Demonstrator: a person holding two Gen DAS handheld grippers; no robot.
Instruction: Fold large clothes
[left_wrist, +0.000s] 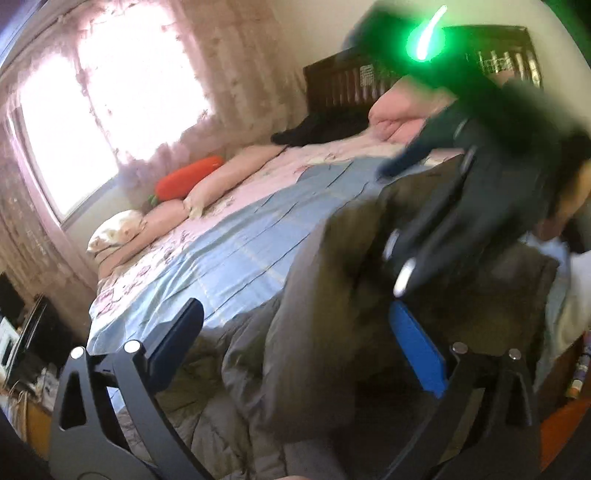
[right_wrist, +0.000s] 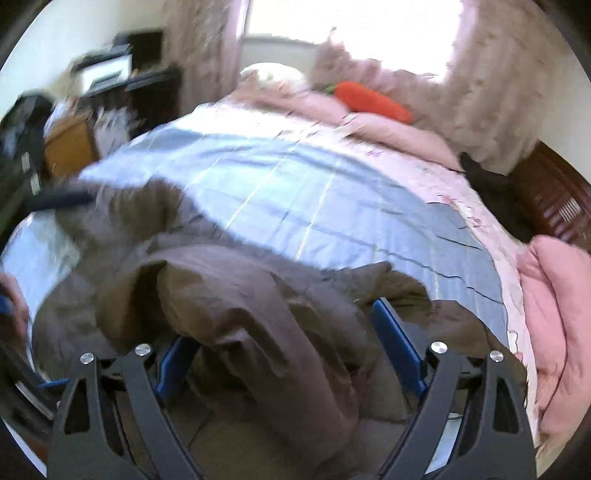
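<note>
I see the garment (right_wrist: 236, 295), a large grey-brown padded piece, lying bunched across the lower half of the right wrist view, on the near edge of the bed (right_wrist: 295, 177) with its blue and pink cover. It is rumpled, with loose humps and a flap standing up at lower left of centre, so I judge the folding barely begun: no clean fold line or flat panel shows anywhere. My right gripper (right_wrist: 291, 339) sits at the bottom of that frame with its jaws spread wide, the blue pads on either side of a ridge of cloth that lies between them; I cannot tell whether the pads touch it, and nothing is pinched. In the left wrist view the garment (left_wrist: 325, 295) fills the lower centre, hanging or draped off the bed's near side, and my left gripper (left_wrist: 295, 347) is likewise wide open at the bottom of the frame with cloth lying between its fingers but not clamped. The other gripper shows as a dark blurred shape at right of centre there, under a green light smear. An orange carrot-shaped cushion (right_wrist: 373, 99) lies near the top of the frame, well apart from the work. Spreading, flattening and every fold look left to do.
</note>
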